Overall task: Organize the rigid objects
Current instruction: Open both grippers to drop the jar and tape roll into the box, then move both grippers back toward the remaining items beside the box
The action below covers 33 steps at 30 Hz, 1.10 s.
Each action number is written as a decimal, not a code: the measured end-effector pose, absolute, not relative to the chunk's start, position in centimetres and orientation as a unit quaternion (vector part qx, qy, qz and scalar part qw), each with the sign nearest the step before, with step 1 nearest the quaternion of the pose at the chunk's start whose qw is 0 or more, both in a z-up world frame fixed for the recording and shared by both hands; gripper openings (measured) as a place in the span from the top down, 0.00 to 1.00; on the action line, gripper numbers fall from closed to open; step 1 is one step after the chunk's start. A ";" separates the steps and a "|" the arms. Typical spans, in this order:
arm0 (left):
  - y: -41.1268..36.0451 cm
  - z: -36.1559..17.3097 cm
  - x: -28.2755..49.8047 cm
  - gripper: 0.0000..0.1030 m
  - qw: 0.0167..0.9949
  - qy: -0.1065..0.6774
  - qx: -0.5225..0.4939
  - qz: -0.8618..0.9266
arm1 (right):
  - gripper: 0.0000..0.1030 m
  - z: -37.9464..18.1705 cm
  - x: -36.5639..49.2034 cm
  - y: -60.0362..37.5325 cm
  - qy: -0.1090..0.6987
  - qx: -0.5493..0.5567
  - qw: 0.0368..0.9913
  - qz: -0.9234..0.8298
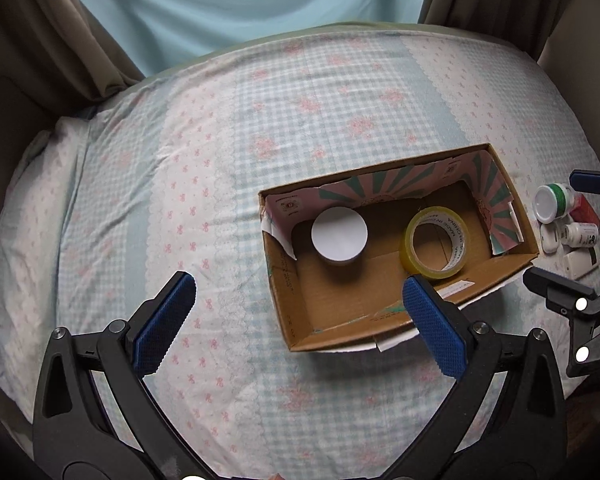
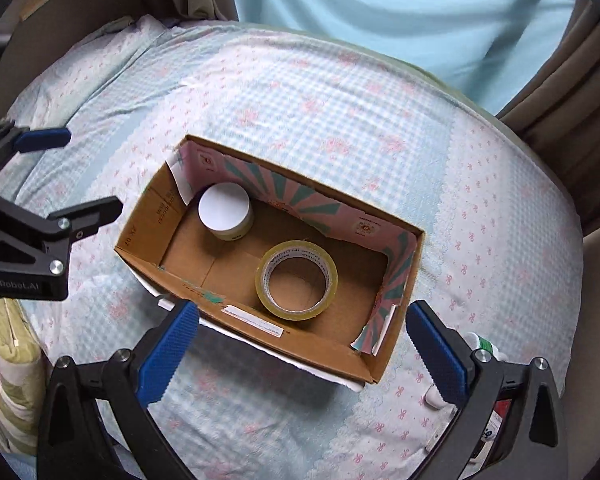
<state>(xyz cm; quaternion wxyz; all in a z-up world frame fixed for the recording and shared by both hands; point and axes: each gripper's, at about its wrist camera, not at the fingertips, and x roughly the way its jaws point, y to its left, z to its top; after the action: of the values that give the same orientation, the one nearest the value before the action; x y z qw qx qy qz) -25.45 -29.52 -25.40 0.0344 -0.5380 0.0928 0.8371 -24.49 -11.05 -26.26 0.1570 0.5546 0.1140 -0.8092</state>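
Observation:
An open cardboard box (image 1: 292, 292) (image 2: 152, 216) lies on the bed. Inside are a white-lidded jar (image 1: 339, 235) (image 2: 225, 211) and a roll of yellowish tape (image 1: 436, 242) (image 2: 296, 280). My left gripper (image 1: 300, 292) is open and empty, hovering over the box's near-left corner. My right gripper (image 2: 302, 320) is open and empty above the box's near wall; it also shows at the right edge of the left wrist view (image 1: 572, 236). Right of the box sit a green-banded white jar (image 1: 554, 202), a small white bottle (image 1: 580, 234) and a red box (image 1: 586, 212).
The bed has a blue gingham sheet with pink bows (image 1: 220, 160) (image 2: 480, 200). Brown curtains (image 1: 60, 40) and a pale blue panel (image 1: 240, 0) are behind it. A folded striped blanket (image 2: 8, 360) lies at the left. A small white item (image 1: 576, 264) lies near the bottles.

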 end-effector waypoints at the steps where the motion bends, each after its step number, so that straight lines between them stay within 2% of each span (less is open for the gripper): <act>1: -29.7 -24.6 -24.8 0.00 0.032 0.087 -0.536 0.839 | 0.00 -25.3 -24.0 -10.8 0.104 0.549 0.152 -0.815; 8: -28.5 -19.6 -20.4 0.00 0.030 0.065 -0.513 0.855 | 0.00 -19.9 -19.7 -8.7 0.064 0.506 0.102 -0.854; 13: -24.7 -18.6 -17.9 0.00 0.049 0.056 -0.520 0.851 | 0.00 -18.4 -16.5 -3.9 0.029 0.495 0.062 -0.866; 21: -15.0 -19.8 -14.3 0.00 0.063 0.041 -0.543 0.837 | 0.00 -18.9 -11.6 8.0 0.014 0.474 -0.016 -0.880; 33: 0.4 -21.4 -14.8 0.00 0.067 0.035 -0.545 0.835 | 0.00 -21.6 -11.2 23.2 0.000 0.440 -0.016 -0.898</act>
<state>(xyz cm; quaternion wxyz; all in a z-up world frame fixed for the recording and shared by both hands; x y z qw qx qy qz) -14.85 0.42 -21.41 0.0668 -0.5451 0.0349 0.8350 -11.16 23.23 -21.57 -0.0155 0.4404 -0.0002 -0.8977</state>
